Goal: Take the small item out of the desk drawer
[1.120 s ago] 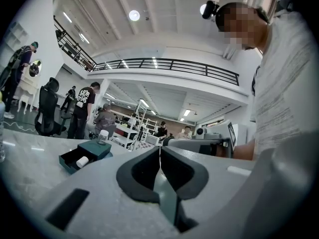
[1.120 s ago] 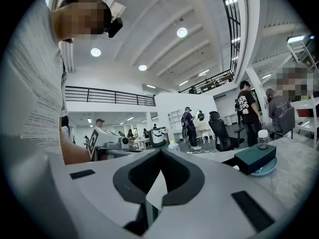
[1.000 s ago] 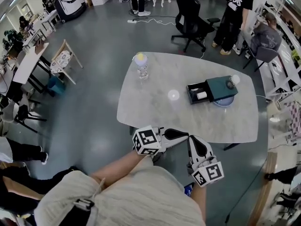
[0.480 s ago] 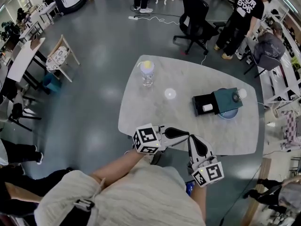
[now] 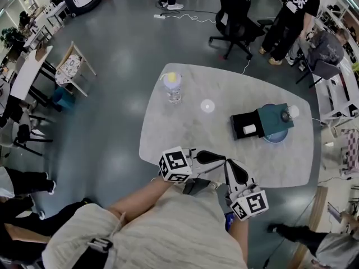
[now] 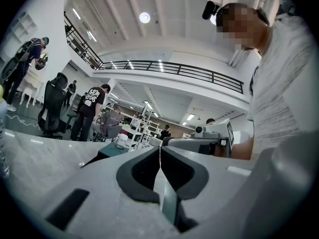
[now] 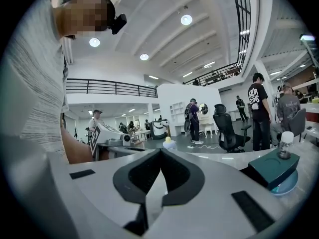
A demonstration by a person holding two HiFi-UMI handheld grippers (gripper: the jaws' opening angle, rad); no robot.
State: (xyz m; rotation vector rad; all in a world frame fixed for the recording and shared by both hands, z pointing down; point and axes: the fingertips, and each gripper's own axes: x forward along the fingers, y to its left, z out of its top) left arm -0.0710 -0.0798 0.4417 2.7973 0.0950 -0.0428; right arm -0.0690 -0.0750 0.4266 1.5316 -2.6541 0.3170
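A pale, marbled surface (image 5: 185, 128) with rounded corners is seen standing on a grey floor (image 5: 123, 43) in a large open hall. Toward its right end a teal drawer unit (image 5: 274, 118) is set on a pale blue round base (image 5: 276, 137), with a small bottle (image 5: 291, 112) on top. Its black drawer (image 5: 238, 122) is pulled out to the left, and the small white item (image 5: 249, 129) is seen lying inside it. A clear bottle with a yellow cap (image 5: 172, 85) is stood near the far left edge. A black office chair (image 5: 238, 10) and standing people (image 5: 294, 7) are seen beyond the surface, with a wooden chair (image 5: 73, 69) and desks (image 5: 28, 77) off to the left. The left gripper (image 5: 219, 159) and the right gripper (image 5: 231, 170) are held at the near edge, tips almost meeting, well apart from the drawer — both sets of jaws are closed pad to pad, with nothing held between them.
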